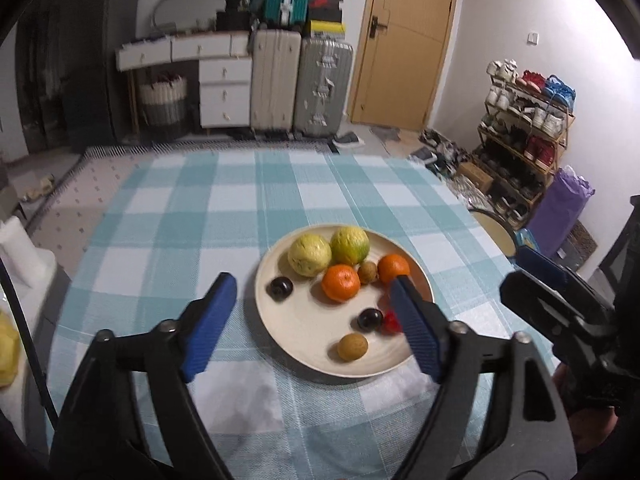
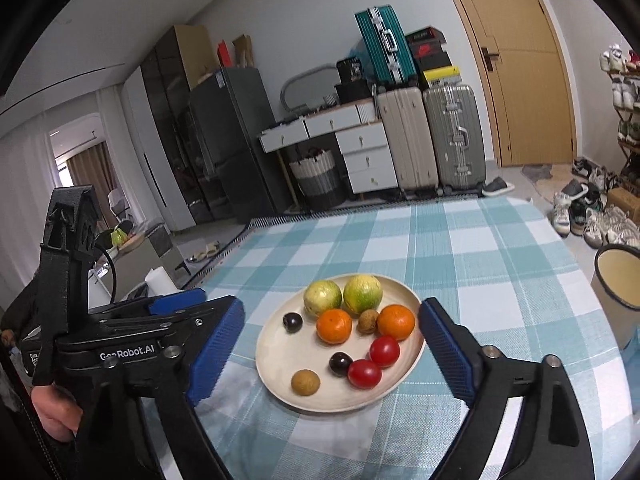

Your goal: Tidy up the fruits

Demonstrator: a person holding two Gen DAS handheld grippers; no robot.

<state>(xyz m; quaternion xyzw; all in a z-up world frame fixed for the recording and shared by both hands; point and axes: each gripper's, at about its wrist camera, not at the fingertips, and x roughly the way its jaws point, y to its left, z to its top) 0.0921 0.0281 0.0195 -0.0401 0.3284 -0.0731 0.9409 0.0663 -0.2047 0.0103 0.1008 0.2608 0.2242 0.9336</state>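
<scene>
Left wrist view first: I hold my left gripper [image 1: 312,296] above the near edge of the checked tablecloth [image 1: 192,216], jaws spread wide with nothing between the pads. Its left finger hangs over bare cloth, and its right finger overlaps the right part of the cream plate [image 1: 304,320], hiding most of the red tomatoes [image 1: 394,322].

On the plate, going left to right, I see a dark plum [image 2: 292,322], a yellow-green fruit [image 2: 322,297] touching a greener one [image 2: 362,293] at the far side, an orange [image 2: 334,325], a small brown fruit [image 2: 367,321] and a second orange [image 2: 396,322]. Nearer lie another brown fruit [image 2: 305,381], a second plum [image 2: 340,363] and both tomatoes.

My right gripper [image 2: 332,334] is also wide and empty, its fingers on either side of the plate. A cream pot [image 2: 616,292] sits at the table's right edge.
</scene>
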